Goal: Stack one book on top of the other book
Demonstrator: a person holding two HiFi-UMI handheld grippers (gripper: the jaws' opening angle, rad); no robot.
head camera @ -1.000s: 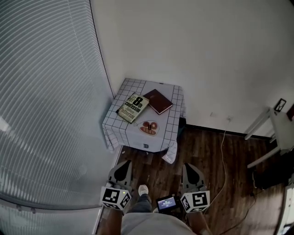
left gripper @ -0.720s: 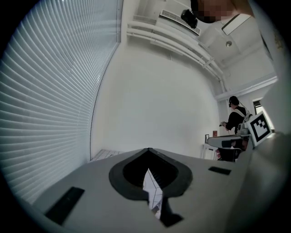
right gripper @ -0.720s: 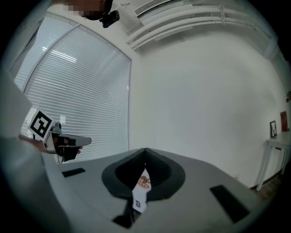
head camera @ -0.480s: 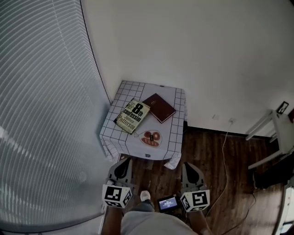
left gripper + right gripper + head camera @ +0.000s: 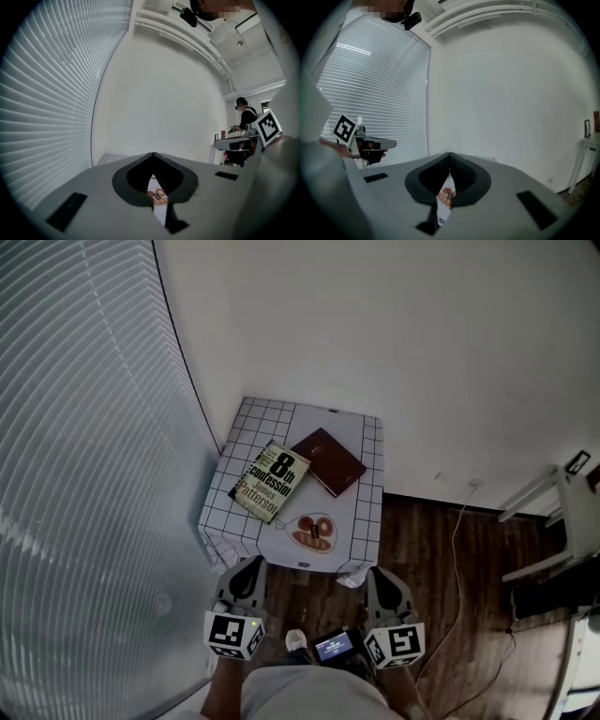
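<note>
In the head view a small table (image 5: 361, 491) with a white grid cloth stands in the room's corner. On it lie a pale green paperback (image 5: 269, 481) at the left and a dark red book (image 5: 328, 460) at the right, side by side and apart. My left gripper (image 5: 247, 570) and right gripper (image 5: 384, 580) are held low in front of the table's near edge, both shut and empty, short of the books. Each gripper view looks over closed jaws (image 5: 153, 154) (image 5: 449, 154) toward the table.
A small plate with reddish food (image 5: 312, 531) lies near the table's front edge. White blinds (image 5: 84, 474) fill the left, a white wall the back. A cable (image 5: 454, 549) runs over the dark wood floor; a white rack (image 5: 562, 512) stands at right.
The table and books have drawn closer and lower in the head view as I walked toward them. Both grippers advanced with me, staying shut.
</note>
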